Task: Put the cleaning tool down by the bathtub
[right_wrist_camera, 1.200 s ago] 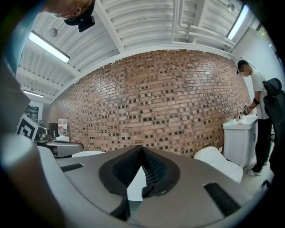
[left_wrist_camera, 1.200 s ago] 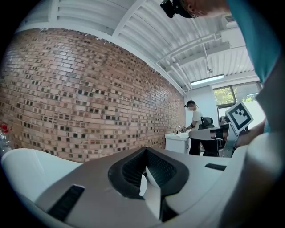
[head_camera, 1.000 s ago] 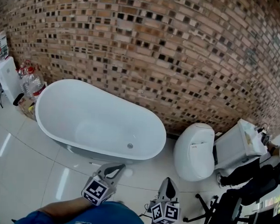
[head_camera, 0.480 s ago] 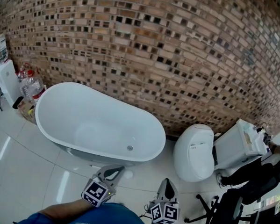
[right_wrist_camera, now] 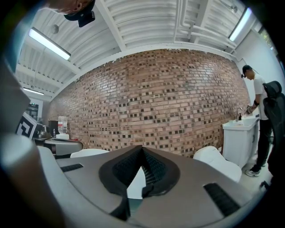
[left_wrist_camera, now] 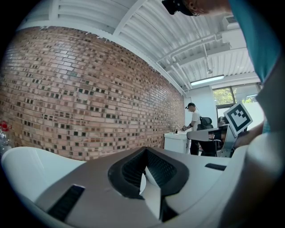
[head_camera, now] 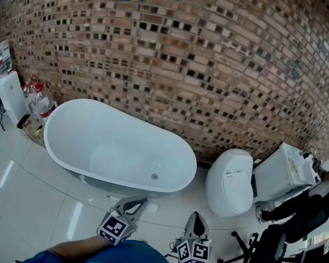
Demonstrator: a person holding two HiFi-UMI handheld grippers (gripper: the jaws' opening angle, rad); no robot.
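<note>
Against brick wall, white oval bathtub

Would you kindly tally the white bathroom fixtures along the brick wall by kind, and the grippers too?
bathtub: 1
toilet: 1
sink cabinet: 1
grippers: 2 (left gripper, right gripper)
Total: 5

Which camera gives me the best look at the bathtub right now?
The head view: the whole bathtub shows from above, inside and rim alike. The left gripper view catches only its white end at lower left; the right gripper view shows only a sliver of its rim.
</note>
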